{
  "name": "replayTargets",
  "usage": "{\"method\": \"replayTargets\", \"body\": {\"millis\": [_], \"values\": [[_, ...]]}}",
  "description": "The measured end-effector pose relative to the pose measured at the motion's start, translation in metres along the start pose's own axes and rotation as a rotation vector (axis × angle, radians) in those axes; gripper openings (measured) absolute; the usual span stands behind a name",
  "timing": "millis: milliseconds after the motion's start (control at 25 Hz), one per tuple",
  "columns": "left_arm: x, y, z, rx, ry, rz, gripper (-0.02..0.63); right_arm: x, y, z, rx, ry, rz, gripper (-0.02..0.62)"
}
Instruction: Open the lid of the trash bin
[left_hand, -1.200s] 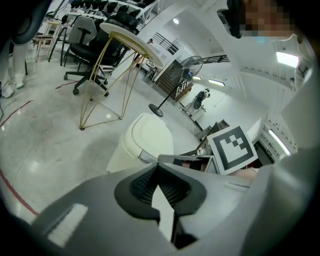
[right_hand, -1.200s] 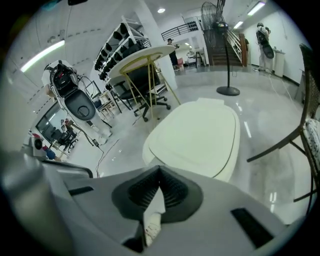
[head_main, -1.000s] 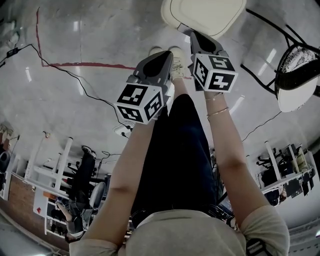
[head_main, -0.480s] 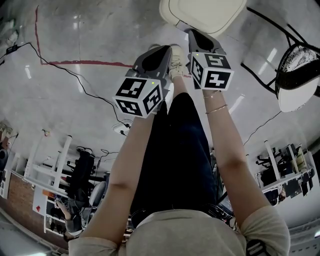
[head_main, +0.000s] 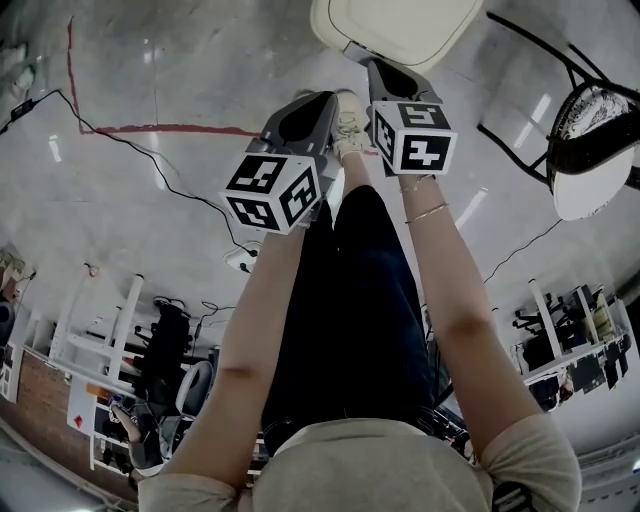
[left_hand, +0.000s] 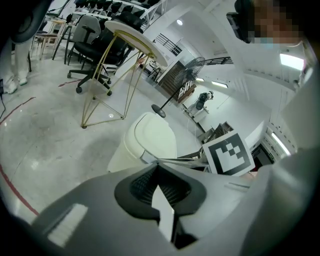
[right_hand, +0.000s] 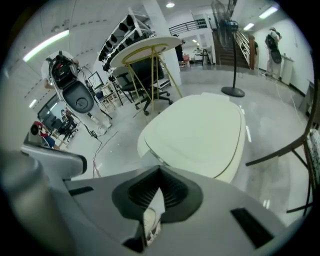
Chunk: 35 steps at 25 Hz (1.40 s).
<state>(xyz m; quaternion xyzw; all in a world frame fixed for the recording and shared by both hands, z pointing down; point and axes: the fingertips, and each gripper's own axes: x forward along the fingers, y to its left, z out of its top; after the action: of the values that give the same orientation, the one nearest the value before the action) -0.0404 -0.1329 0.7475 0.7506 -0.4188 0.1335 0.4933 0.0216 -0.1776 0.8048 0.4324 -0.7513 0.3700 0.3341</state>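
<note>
The cream trash bin (head_main: 395, 25) stands on the floor at 12 o'clock in the head view, its lid (right_hand: 200, 132) down flat and not yet raised. Both tools are clenched on nothing: the right gripper (right_hand: 160, 169) has its jaws pinched tip to tip with the lid just beyond them at 12 to 1 o'clock, and the left gripper (left_hand: 157, 165) is likewise squeezed together and empty, with the bin at 12 o'clock. In the head view the right gripper sits just short of the bin's near rim, while the left hangs back at 7 o'clock from it.

The lid looks like moulded plastic – probably light and stiff, with a smooth, glossy skin that pads could slide on. A broad domed top offers no purchase, so the overhanging lip at the near edge seems the place to hook or pinch. A small grey piece (right_hand: 159, 161) sits at that near edge – catch or hinge, I cannot tell, and it decides which side lifts. The jaws would need to part first.
</note>
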Motion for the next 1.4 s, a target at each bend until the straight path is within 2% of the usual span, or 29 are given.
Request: {"method": "replayTargets", "body": {"millis": [80, 760, 1000, 1160, 1280, 1400], "values": [[-0.001, -0.001, 0.003, 0.007, -0.004, -0.001, 0.005, 0.000, 0.001, 0.000, -0.030, 0.010, -0.019, 0.006], [-0.001, -0.005, 0.006, 0.030, 0.027, -0.011, 0.005, 0.000, 0.000, -0.001, 0.008, 0.016, -0.041, 0.006], [-0.005, -0.009, 0.018, 0.042, 0.008, -0.012, 0.005, -0.002, -0.006, 0.003, 0.168, 0.034, 0.018, 0.008], [-0.011, -0.018, 0.034, 0.059, 0.002, -0.025, 0.005, -0.018, 0.000, 0.023, 0.178, 0.009, 0.072, 0.008], [-0.017, -0.027, 0.046, 0.068, -0.005, -0.040, 0.005, -0.037, 0.004, 0.041, 0.167, -0.027, 0.078, 0.008], [-0.025, -0.041, 0.057, 0.079, -0.010, -0.052, 0.005, -0.059, 0.008, 0.050, 0.151, -0.012, 0.073, 0.008]]}}
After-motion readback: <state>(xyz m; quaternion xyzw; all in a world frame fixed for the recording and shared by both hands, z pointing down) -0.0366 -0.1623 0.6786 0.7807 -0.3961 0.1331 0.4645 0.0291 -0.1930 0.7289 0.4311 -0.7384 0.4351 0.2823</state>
